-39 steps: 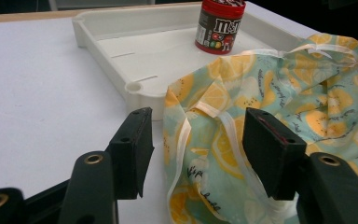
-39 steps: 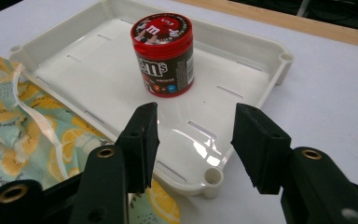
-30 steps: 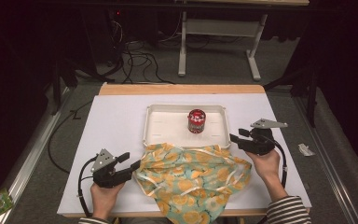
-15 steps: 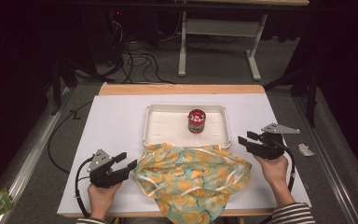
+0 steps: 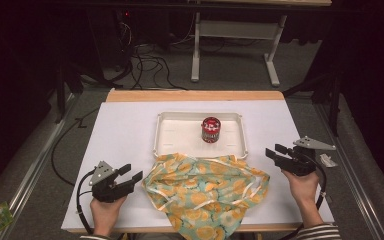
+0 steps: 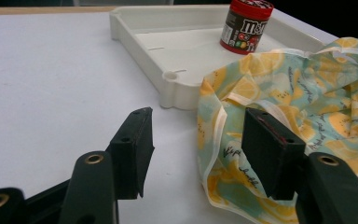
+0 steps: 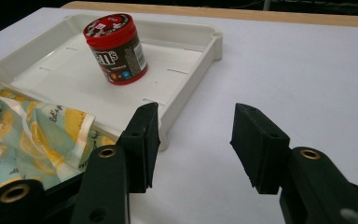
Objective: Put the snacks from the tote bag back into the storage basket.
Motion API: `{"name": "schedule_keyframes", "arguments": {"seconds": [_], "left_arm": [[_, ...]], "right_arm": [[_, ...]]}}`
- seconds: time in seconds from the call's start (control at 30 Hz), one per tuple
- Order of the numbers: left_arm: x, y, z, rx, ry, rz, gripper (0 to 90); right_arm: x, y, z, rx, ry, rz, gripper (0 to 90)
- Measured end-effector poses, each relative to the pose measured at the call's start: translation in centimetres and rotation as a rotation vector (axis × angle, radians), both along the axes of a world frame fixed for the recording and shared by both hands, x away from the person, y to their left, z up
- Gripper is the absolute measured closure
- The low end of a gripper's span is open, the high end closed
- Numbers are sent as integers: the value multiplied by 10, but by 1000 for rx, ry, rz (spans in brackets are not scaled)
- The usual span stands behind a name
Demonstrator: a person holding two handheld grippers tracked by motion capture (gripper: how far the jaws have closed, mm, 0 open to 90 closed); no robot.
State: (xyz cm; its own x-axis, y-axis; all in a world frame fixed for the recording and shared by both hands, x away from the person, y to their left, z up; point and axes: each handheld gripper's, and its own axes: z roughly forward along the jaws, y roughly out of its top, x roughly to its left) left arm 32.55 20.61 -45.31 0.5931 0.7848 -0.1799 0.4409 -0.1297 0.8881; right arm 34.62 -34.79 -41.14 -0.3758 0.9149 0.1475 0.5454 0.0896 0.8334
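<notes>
Lying crumpled on the white table (image 5: pixel 125 130) is the lemon-print cloth (image 5: pixel 207 187), its far edge touching the near wall of the white tray (image 5: pixel 180 134), and some fabric is hanging over the table's near edge. The left gripper (image 5: pixel 132 175) is sitting just beside the cloth with jaws spread, gripping nothing. The right gripper (image 5: pixel 275 151) is hovering off the cloth's other side, also spread and empty. A red-lidded candy jar (image 5: pixel 211 129) is standing in the tray.
</notes>
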Motion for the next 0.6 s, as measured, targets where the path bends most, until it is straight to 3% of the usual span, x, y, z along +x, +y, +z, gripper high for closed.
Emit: {"name": "schedule_keyframes", "arguments": {"seconds": [0.47,0.6], "left_arm": [[-1,5,-4,-14,5,22,438],[0,6,-6,-12,12,25,438]], "right_arm": [[-18,-16,-16,5,-32,-34,526],[-22,-21,-22,21,-20,-59,527]]}}
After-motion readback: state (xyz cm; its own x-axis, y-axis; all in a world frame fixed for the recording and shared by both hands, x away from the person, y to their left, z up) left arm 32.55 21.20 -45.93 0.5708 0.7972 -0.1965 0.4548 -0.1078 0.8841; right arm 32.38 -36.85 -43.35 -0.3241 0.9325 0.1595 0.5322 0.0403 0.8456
